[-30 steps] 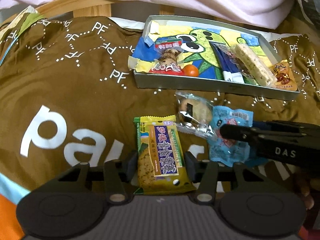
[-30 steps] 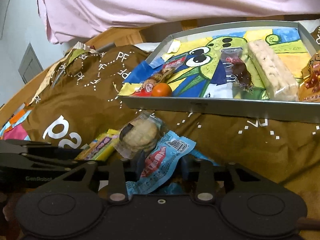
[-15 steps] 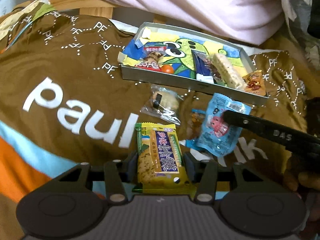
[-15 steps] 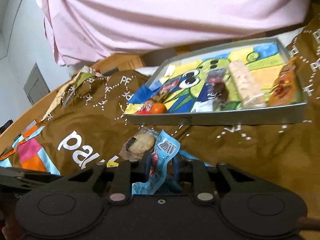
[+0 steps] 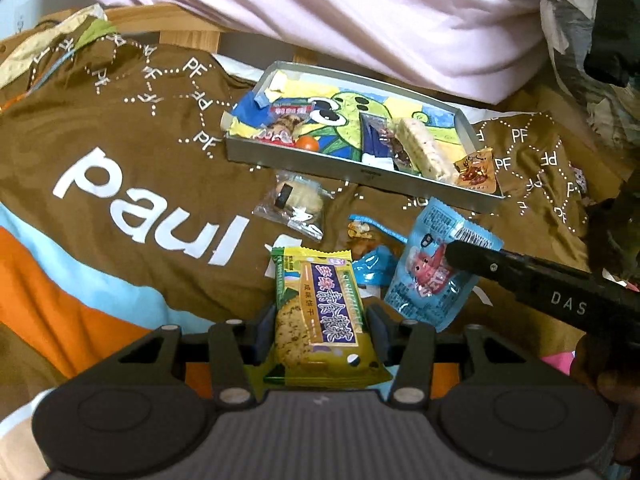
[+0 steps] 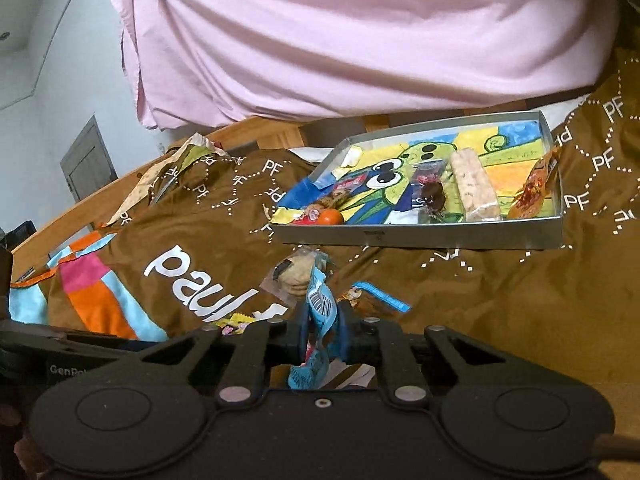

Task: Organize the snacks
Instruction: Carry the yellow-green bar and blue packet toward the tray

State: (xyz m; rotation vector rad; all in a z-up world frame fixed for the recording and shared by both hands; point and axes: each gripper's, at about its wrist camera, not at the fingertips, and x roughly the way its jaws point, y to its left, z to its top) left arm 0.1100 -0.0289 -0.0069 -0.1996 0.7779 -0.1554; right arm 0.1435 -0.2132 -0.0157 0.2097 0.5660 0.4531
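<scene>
Both packets now ride clear of the brown cloth [image 5: 132, 152], which looks farther below than a second ago. Left wrist view: left gripper [image 5: 320, 332] is clamped on the yellow cracker packet [image 5: 320, 316], flat, label up (tray [image 5: 360, 178] well ahead, part filled); a clear-wrapped cookie [image 5: 296, 200] lies short of it. Right wrist view: right gripper [image 6: 322, 332], jaws just closing, now pinches the blue snack packet [image 6: 318, 312] edge-on, crumpled. Judged: both lifts done, carry to tray next.
</scene>
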